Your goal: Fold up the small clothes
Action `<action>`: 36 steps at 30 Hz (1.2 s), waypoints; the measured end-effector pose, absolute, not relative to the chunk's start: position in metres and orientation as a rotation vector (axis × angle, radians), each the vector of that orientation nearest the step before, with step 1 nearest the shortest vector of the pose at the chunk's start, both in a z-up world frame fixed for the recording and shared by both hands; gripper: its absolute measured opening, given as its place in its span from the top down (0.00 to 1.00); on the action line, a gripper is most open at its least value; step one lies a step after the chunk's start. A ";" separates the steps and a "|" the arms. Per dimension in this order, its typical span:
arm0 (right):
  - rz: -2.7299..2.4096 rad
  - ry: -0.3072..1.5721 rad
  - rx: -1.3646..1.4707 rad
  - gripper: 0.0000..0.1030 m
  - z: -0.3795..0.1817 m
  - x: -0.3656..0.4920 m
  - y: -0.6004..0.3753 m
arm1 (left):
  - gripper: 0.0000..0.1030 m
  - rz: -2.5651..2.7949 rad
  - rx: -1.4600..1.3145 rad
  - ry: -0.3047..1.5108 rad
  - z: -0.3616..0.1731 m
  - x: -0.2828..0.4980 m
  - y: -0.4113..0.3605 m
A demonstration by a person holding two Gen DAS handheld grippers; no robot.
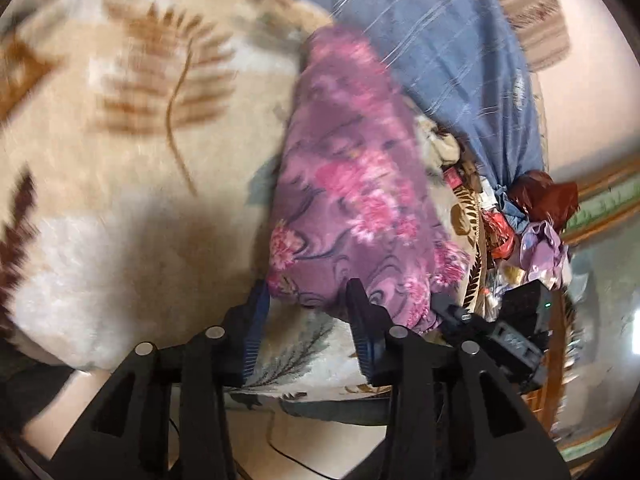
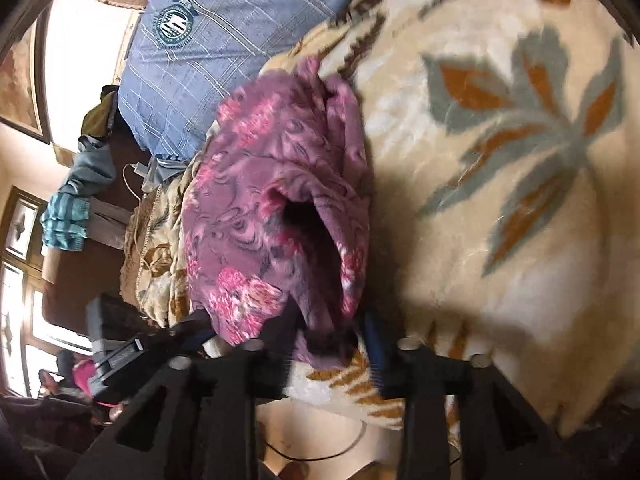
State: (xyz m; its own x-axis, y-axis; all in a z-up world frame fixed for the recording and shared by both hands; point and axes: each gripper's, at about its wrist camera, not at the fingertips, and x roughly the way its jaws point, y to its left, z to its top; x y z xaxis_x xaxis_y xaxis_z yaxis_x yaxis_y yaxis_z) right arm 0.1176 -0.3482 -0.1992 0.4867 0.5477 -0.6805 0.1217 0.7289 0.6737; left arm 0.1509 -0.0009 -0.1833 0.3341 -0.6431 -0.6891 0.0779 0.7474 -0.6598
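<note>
On top of the cream fleece blanket with brown and grey leaf print [image 1: 120,208] lies the purple fleece garment with pink flowers [image 1: 352,184], a soft long bundle that runs from about 6 o'clock up to 12 o'clock in the left wrist view. We hold our left gripper [image 1: 308,312] at its near hem, at 6 o'clock in that view, with both jaws standing apart and the hem lying between them; the pads do not seem to press the cloth, so we judge this gripper as released. Our right gripper [image 2: 332,332] sits at the other near corner, at 6 o'clock in the right wrist view, and its jaws are also spread, with a fold of the purple cloth hanging between them but not pinched as far as we can see. The garment [image 2: 280,208] shows there a dark open tunnel, maybe a sleeve or a leg, so it is not yet flat. We think both grippers stand at the same edge because a fold needs two corners lifted together. Behind the garment, near 12 o'clock, lies a blue striped pillow with a round badge [image 2: 224,40]; it keeps away from our work. The other clothes pile [image 1: 520,216] waits at 3 o'clock in the left view, probably for later.
</note>
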 end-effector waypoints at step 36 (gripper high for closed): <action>0.245 0.961 0.230 0.93 -0.133 0.219 -0.314 | 0.34 -0.172 0.142 0.927 -0.136 0.275 -0.091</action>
